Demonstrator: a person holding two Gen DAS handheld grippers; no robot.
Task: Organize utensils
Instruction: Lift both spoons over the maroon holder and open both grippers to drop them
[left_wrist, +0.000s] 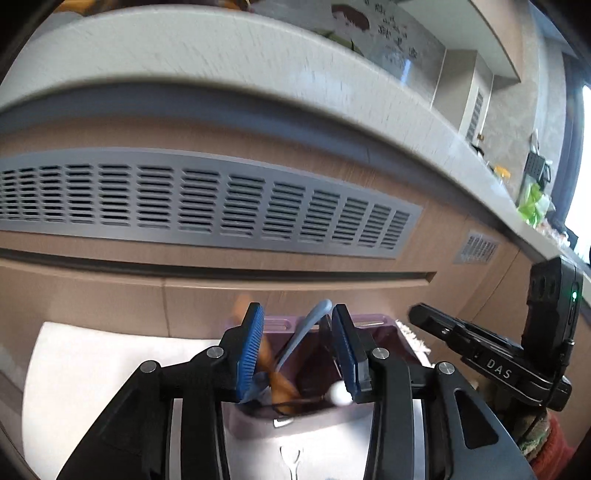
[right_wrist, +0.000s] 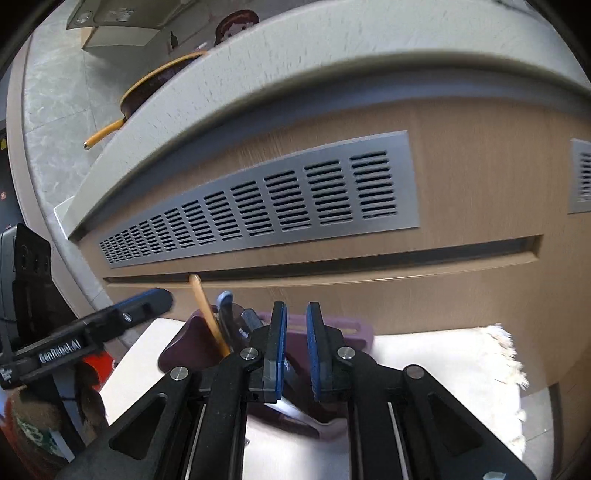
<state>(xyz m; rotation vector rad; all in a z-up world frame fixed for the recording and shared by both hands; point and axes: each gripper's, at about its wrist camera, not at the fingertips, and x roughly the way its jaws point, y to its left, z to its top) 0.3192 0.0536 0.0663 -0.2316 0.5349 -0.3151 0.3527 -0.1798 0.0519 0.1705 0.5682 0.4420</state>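
Note:
A purple utensil holder (left_wrist: 373, 328) stands on a white cloth (left_wrist: 92, 365) against the cabinet front. A grey-blue spoon handle (left_wrist: 310, 325), an orange utensil (left_wrist: 266, 354) and a white-tipped utensil (left_wrist: 340, 397) lean in it. My left gripper (left_wrist: 299, 317) is open, its jaws above the holder, empty. In the right wrist view the holder (right_wrist: 340, 328) sits just beyond my right gripper (right_wrist: 296, 314), whose jaws stand a narrow gap apart with nothing between them. An orange handle (right_wrist: 207, 314) and a blue handle (right_wrist: 224, 299) stick up from the holder.
A wooden cabinet front (left_wrist: 258, 288) with a grey vent grille (left_wrist: 207, 199) rises right behind the holder under a grey countertop edge (left_wrist: 221, 55). A metal fork (left_wrist: 291, 461) lies on the cloth below the holder. A fringed cloth (right_wrist: 461, 362) extends right. A pan (right_wrist: 155, 81) sits on the counter.

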